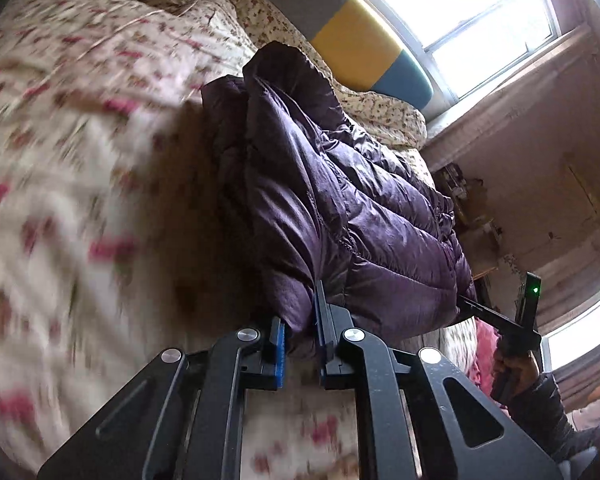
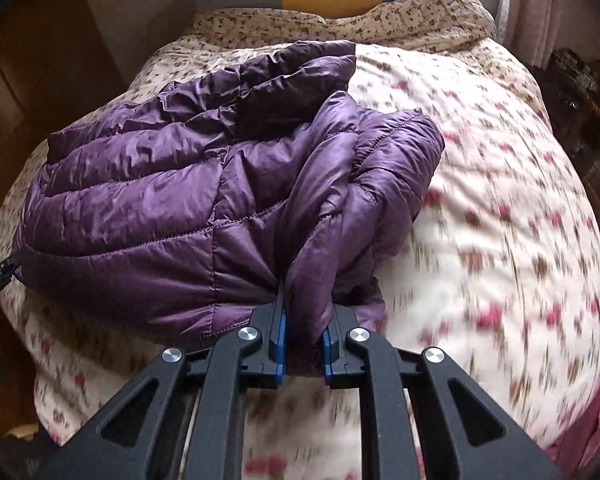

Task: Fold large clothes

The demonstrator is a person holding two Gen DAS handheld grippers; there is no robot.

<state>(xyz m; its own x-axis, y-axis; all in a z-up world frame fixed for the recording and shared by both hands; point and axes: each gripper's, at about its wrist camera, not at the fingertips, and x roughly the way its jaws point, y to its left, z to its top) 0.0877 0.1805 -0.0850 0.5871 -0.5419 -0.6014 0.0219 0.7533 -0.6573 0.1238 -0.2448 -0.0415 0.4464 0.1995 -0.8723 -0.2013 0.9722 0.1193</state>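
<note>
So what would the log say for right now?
left gripper: shut on purple jacket | right gripper: shut on purple jacket | jacket on floral bedcover

Floral bedspread [image 2: 500, 208] motion-blurred; jacket [image 2: 148, 200] edge hides both grippers' fingers [image 2: 278, 320].

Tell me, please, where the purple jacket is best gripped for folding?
Grip the jacket at its near edge, coming from the bed's foot. That edge bunches into thin folds a claw can close on, where the left claw and right claw each pinch it.

Two close wrist views angled down, both sharing purple jacket [image 1: 340, 216] on bed [image 2: 480, 200]
</note>
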